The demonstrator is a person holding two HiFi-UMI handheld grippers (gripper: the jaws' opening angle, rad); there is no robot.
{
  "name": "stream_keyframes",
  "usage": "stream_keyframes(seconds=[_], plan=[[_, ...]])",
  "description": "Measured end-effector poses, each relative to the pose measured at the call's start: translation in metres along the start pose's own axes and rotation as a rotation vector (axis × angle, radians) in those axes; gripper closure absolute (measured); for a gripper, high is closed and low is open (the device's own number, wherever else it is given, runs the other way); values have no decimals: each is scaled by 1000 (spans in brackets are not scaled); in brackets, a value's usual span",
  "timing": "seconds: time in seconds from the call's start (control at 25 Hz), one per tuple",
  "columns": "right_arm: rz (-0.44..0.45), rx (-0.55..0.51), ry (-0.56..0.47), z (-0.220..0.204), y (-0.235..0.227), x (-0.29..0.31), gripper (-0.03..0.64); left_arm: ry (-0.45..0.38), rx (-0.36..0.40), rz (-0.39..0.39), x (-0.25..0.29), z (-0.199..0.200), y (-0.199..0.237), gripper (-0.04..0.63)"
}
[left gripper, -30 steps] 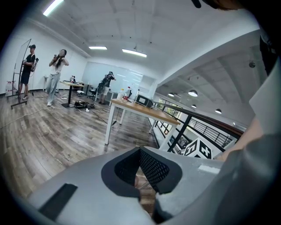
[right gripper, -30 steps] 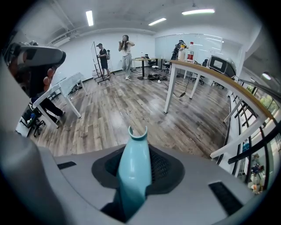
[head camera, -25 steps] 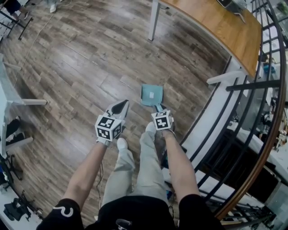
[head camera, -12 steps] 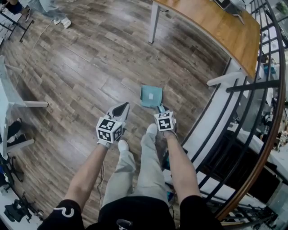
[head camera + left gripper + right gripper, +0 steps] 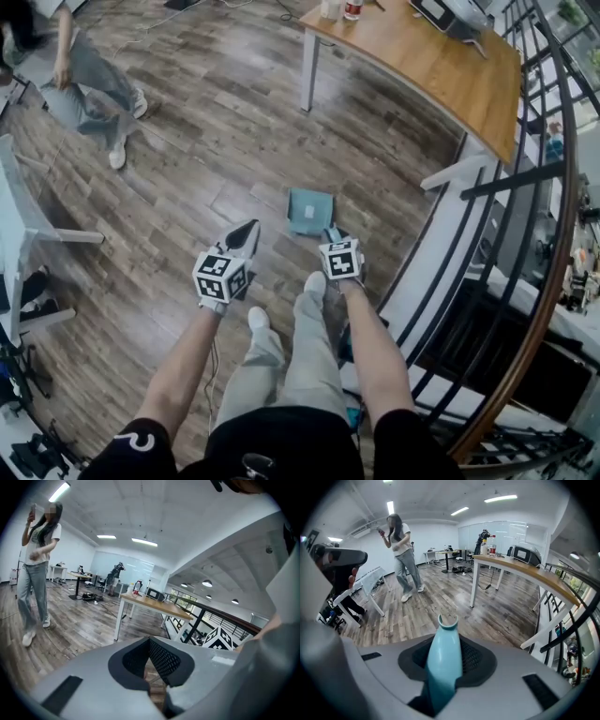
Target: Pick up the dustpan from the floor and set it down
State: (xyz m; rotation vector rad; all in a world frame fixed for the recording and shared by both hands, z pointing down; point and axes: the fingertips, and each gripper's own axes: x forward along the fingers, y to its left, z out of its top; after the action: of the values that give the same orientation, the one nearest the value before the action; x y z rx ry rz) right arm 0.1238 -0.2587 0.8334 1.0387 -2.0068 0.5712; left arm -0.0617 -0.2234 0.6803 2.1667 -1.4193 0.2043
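Note:
The teal dustpan (image 5: 311, 211) hangs in front of my feet in the head view, its pan facing away from me. My right gripper (image 5: 331, 236) is shut on its handle. In the right gripper view the teal handle (image 5: 443, 660) runs up between the black pads, and its hooked end pokes out past them. My left gripper (image 5: 250, 230) hovers to the left of the dustpan, apart from it. Its pads (image 5: 161, 660) meet at the tips with nothing between them.
A wooden table (image 5: 422, 56) on white legs stands ahead. A black railing (image 5: 525, 187) with a wooden top rail curves along the right. A person (image 5: 89, 84) stands at the upper left, and white furniture (image 5: 28, 225) sits at the left edge. My own shoes (image 5: 314, 279) are just below the grippers.
Both grippers have risen, and the dustpan has come up with the right one. The head view has tilted up, and a person has walked into view at the upper left.

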Motion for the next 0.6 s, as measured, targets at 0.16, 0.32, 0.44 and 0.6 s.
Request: stream_keyframes(seconds=[0.16, 0.32, 0.44, 0.6], plan=[[-14, -1, -22, 24, -4, -33, 535, -24, 0, 17, -22, 24, -1, 600], [-31, -19, -81, 58, -2, -78, 535, -49, 23, 20, -48, 51, -5, 600], [-47, -22, -128, 82, 2, -115, 535, -82, 32, 17, -69, 77, -12, 600], [-81, -39, -211, 124, 6, -168, 535, -150, 76, -8, -95, 123, -26, 600]])
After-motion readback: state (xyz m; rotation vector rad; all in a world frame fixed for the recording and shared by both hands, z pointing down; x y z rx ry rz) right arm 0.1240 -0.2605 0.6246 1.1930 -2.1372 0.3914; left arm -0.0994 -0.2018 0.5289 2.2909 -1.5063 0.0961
